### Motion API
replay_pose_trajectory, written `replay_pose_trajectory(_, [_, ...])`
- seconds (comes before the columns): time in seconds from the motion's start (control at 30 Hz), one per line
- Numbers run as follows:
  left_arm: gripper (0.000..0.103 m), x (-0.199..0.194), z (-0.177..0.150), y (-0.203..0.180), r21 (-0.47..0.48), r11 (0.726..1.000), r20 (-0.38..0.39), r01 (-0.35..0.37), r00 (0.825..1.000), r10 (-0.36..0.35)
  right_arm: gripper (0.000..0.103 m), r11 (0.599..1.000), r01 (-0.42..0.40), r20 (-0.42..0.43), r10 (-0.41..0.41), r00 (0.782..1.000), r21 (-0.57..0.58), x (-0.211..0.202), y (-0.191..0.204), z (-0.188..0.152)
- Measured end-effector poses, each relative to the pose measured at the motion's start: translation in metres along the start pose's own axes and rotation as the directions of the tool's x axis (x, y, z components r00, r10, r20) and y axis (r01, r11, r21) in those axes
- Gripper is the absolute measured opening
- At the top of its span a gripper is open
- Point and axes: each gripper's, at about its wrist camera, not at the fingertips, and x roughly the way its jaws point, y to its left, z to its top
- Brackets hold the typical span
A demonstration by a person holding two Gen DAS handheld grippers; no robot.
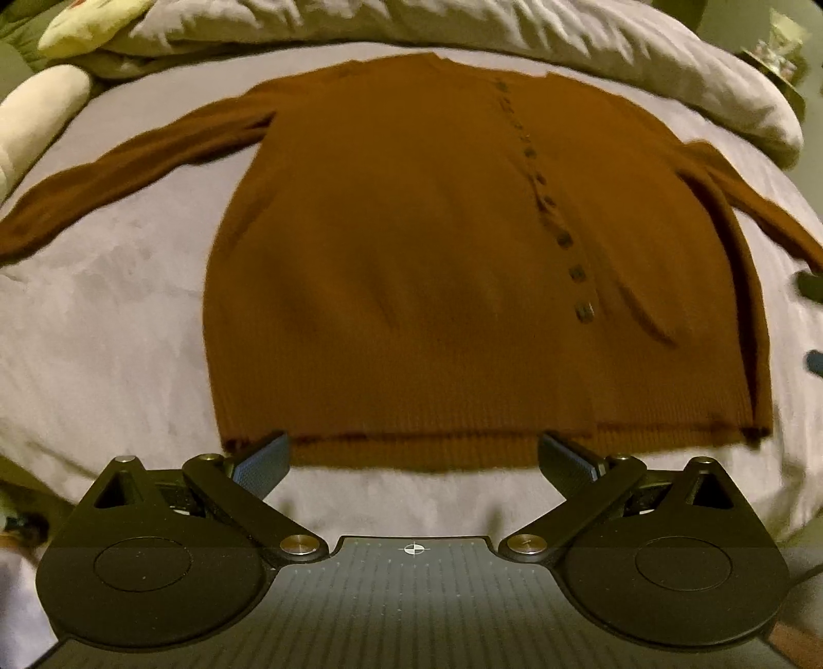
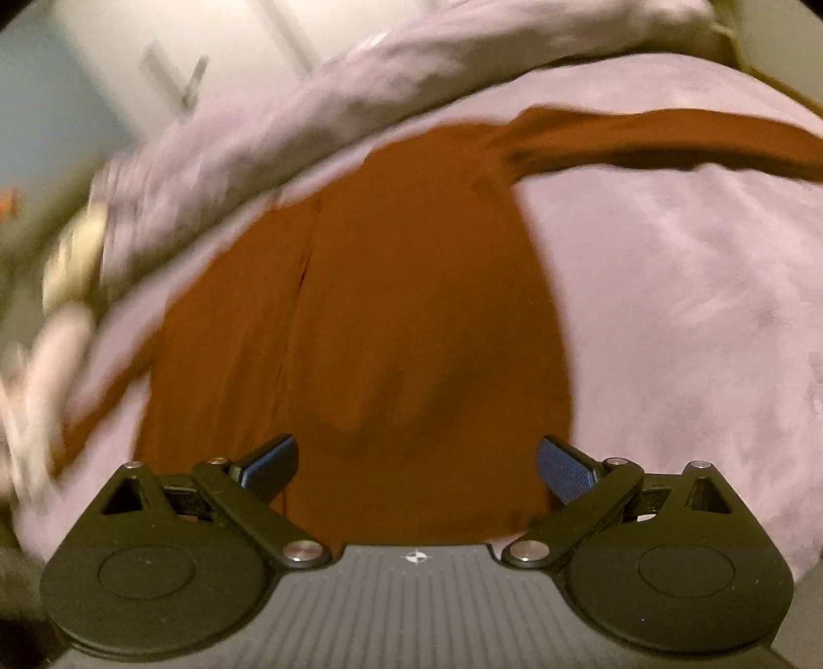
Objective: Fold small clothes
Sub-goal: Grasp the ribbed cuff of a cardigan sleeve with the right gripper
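Left gripper (image 1: pixel 414 458): fingers (image 1: pixel 262 460) spread wide, nothing between them. Rust-brown cardigan (image 1: pixel 411 247) lies flat on the bed (image 1: pixel 103 319), front up, hem just ahead of the fingertips; hard to say whether the tips touch the hem or hang just short of it. Button row (image 1: pixel 545 206) runs down the cardigan, right of centre between the fingers; top buttons smeared by blur. Left sleeve stretches out well left of the fingers, cuff cut off at the frame edge. Right sleeve cut off at the right edge too. Two dark bits at the far right edge, too small to identify. Rumpled duvet (image 1: pixel 463 25) bunched beyond the collar; pale pillow-like shapes far left, blurred.

Right gripper (image 2: pixel 416 463): fingers (image 2: pixel 563 473) also spread, empty. Cardigan (image 2: pixel 386 309) body fills the space ahead of and between the fingers; its near edge hidden behind the gripper body. One sleeve runs off ahead-right, end cut off. Whole view motion-blurred, worst at left: buttons not resolvable, only a dark vertical line where the placket should be. Background upper left unreadable.
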Motion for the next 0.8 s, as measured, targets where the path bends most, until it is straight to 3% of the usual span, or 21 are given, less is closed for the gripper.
replay_pose_trajectory(0.1, [0.103, 0.003, 0.015, 0.003, -0.034, 0.999, 0.023, -0.008, 1.000, 0.009, 0.099, 0.990, -0.006, 0.143, -0.014, 0.990, 0.142, -0.008, -0.049, 0.035])
replay_pose_trajectory(0.2, [0.103, 0.012, 0.032, 0.004, -0.071, 0.997, 0.046, -0.006, 0.999, 0.009, 0.097, 0.966, 0.055, 0.275, -0.126, 0.953, 0.252, -0.016, -0.100, 0.070])
replay_pose_trajectory(0.27, [0.103, 0.019, 0.042, 0.001, -0.082, 0.997, 0.054, -0.013, 0.998, 0.017, 0.087, 0.937, 0.107, 0.323, -0.220, 0.921, 0.334, -0.020, -0.132, 0.091])
replay_pose_trajectory(0.37, [0.103, 0.030, 0.056, -0.005, -0.082, 0.996, 0.050, -0.033, 0.998, 0.038, 0.066, 0.876, 0.144, 0.332, -0.321, 0.887, 0.461, -0.021, -0.179, 0.112])
replay_pose_trajectory(0.43, [0.103, 0.037, 0.063, -0.010, -0.074, 0.996, 0.050, -0.042, 0.998, 0.046, 0.049, 0.834, 0.139, 0.314, -0.348, 0.883, 0.533, -0.016, -0.205, 0.120])
replay_pose_trajectory(0.67, [0.103, 0.069, 0.079, -0.022, -0.004, 0.990, 0.015, -0.141, 0.990, 0.141, 0.036, 0.664, 0.023, 0.316, -0.386, 0.867, 0.748, 0.000, -0.277, 0.127])
replay_pose_trajectory(0.8, [0.103, 0.079, 0.079, -0.021, -0.009, 0.992, 0.002, -0.125, 0.992, 0.125, 0.023, 0.642, -0.006, 0.339, -0.396, 0.853, 0.767, 0.003, -0.287, 0.125])
